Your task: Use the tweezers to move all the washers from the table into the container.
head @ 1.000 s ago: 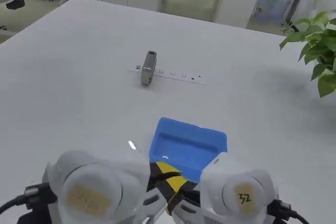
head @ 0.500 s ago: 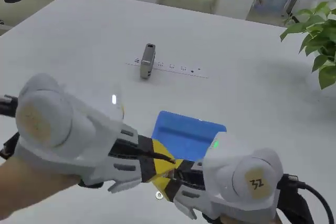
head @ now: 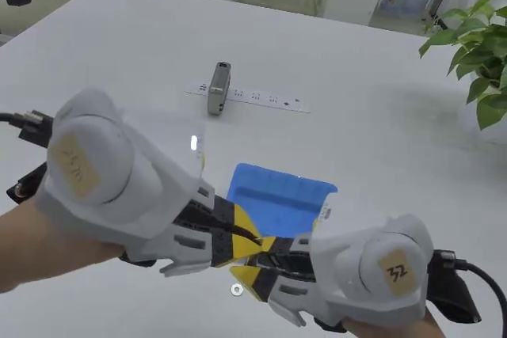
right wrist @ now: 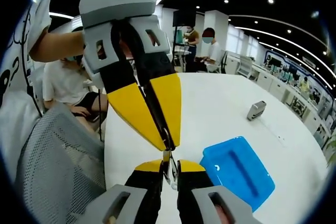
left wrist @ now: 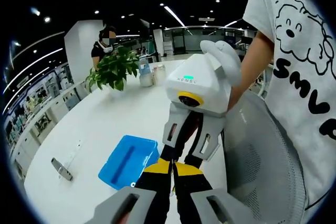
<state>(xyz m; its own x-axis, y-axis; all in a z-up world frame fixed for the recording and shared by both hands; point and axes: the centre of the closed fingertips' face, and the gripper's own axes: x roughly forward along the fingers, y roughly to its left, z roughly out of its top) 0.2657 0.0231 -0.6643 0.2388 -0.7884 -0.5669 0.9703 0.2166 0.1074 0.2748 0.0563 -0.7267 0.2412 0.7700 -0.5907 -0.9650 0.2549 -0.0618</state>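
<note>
Your left gripper (left wrist: pixel 172 165) and right gripper (right wrist: pixel 169 166) pinch shut, seemingly on the tweezers (right wrist: pixel 167 157); nip that light, slick washer (head: pixel 236 290) by its rim.

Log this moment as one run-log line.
left gripper shut | right gripper shut on thin metal tweezers | small metal washer on table
</note>
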